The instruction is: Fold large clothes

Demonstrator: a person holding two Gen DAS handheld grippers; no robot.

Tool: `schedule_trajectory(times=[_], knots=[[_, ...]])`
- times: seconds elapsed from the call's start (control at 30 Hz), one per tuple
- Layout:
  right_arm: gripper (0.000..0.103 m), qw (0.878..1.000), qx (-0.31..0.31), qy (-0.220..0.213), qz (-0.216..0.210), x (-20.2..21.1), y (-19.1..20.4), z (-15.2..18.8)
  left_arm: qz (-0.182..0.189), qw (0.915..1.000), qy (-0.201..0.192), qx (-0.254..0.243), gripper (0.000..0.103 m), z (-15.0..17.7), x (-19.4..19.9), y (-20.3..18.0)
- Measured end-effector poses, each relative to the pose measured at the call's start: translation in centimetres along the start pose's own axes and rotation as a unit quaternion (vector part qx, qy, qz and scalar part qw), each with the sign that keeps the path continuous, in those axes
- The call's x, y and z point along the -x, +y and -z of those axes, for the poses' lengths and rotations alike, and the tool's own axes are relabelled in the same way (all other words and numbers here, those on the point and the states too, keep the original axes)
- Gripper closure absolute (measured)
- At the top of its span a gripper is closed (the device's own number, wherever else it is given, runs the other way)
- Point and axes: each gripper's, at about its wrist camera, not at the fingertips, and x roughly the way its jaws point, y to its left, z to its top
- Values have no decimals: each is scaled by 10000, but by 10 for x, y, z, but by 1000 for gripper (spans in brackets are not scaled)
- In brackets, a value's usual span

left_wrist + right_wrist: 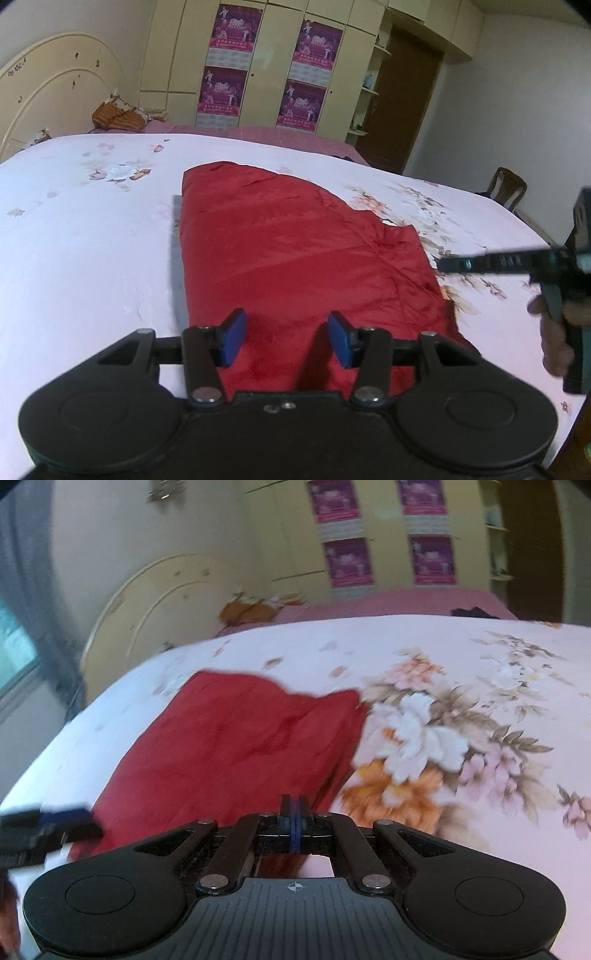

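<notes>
- Left wrist view: the left gripper (287, 338) hangs over the near end of a red garment (295, 254), its two blue pads (233, 338) standing partly apart. The red cloth shows in the gap between them, but neither pad presses on it, so nothing is held.
- The garment lies folded into a long strip running straight ahead of the fingers, away over a pale floral bedspread (92, 240). A grey edge shows along its side to the left of the fingers.
- To the right of the fingers, the right gripper (448, 264) reaches in level over the bedspread just beside the garment's right edge, gripped by a hand (554, 332) at the frame's border. From this angle its fingers look drawn together.
- Far beyond the fingers stand a cream headboard (55, 81), a wardrobe (266, 66) with purple posters (236, 27), and a brown door (406, 103).
- Right wrist view (blurred): the right gripper (293, 821) has its blue pads fully pressed together with nothing caught between them that can be seen.
- The red garment (229, 749) spreads ahead and to the left of these fingers; its right edge runs just in front of the fingertips, with the bedspread (480, 720) and its large flower print to the right.
- At the far left, low, the left gripper (55, 823) shows as a blurred dark and blue shape touching the garment's near corner.
</notes>
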Motion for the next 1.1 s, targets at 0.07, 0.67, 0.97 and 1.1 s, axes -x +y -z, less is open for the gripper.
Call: schedule_trajectory(times=[0.07,0.67,0.97,1.1], knots=[[103,9998,51,-173,-13,-6,1,-12,-49,10000,11,-16,57,-2,-2,-2],[103,9999,-82,9,-93,7,0,0,-696,9955,-111,627,57,6,12,-6],[103,9978,174,644,29,-24,7,15,-943,9917,84,871,54,7,0,0],[103,9978,112,640,97,-13,-3,19,-1049,9899,95,952,55,8,9,3]])
